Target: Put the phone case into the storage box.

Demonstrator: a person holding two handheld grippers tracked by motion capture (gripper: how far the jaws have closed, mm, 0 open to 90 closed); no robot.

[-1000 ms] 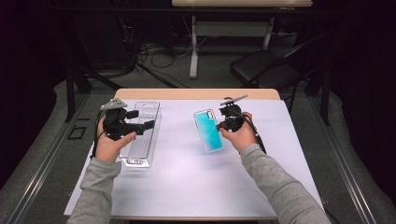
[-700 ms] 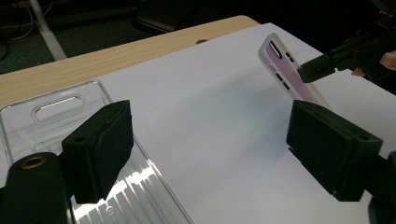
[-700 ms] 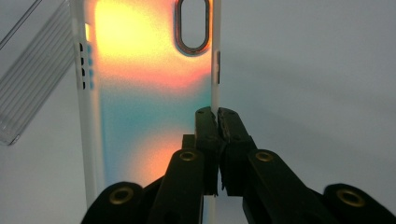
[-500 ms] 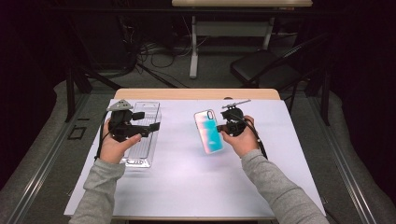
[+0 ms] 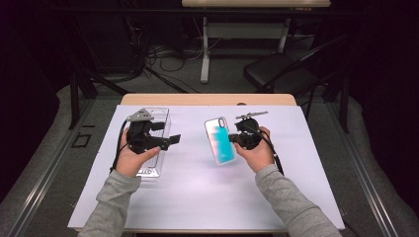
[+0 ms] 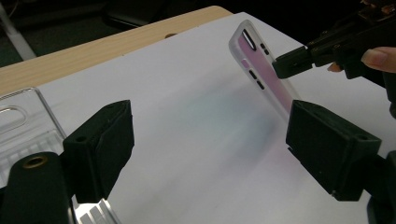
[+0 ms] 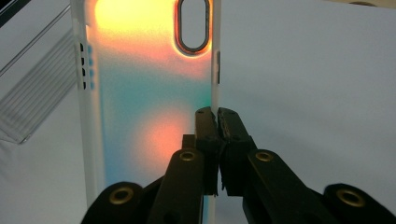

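- One edge of the phone case (image 5: 221, 139) is pinched by the right tool (image 5: 237, 138), its jaws pressed together.
- The left tool (image 5: 173, 139) is spread, nothing between; the clear case (image 5: 159, 114) lies beneath it on the table (image 5: 197, 197).

Dark room, grey floor (image 5: 44, 148); black folding chair (image 5: 276, 74), perhaps cables (image 5: 163, 54) behind

Phone case (image 5: 222, 140): translucent, frosted white rim, pink shading to teal on the back, oval camera cutout near the far end, button slots along one side. Tilted up on its long edge above the white mat, right of centre, clamped at its right rim.

Clear case (image 5: 154, 129): transparent, flat on the mat's left side.
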